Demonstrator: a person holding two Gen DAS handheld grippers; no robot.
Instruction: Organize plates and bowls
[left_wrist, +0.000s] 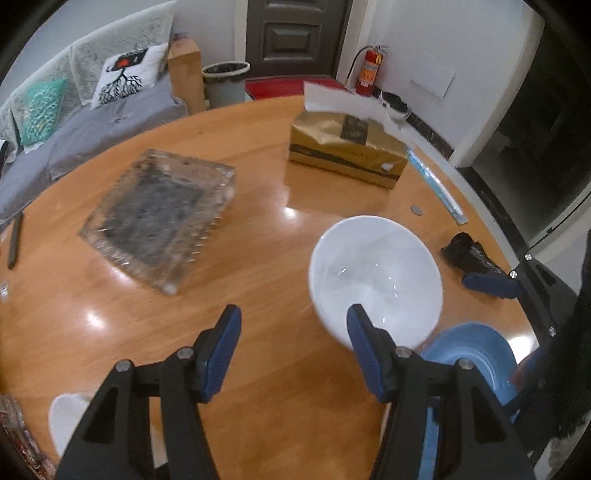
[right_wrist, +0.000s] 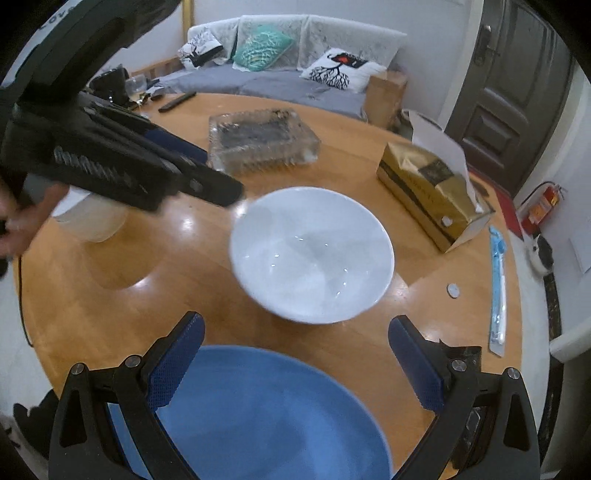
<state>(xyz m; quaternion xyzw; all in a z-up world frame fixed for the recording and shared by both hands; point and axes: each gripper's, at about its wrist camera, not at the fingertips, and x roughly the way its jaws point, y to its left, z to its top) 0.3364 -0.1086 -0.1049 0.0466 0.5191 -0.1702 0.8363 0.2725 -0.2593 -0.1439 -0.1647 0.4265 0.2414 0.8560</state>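
Directly under the right tongs (right_wrist: 295, 358), between their widely spread blue pads, lies a blue plate (right_wrist: 266, 413) on the wooden table (right_wrist: 110, 295). Just beyond those tips sits a white bowl (right_wrist: 312, 254), upright and apart from both pads. From the left tongs (left_wrist: 293, 350), also spread wide and holding nothing, that white bowl (left_wrist: 375, 273) lies ahead beside the right-hand pad. Farther off stand a glass tray (left_wrist: 159, 218) and a gold tissue box (left_wrist: 347, 147).
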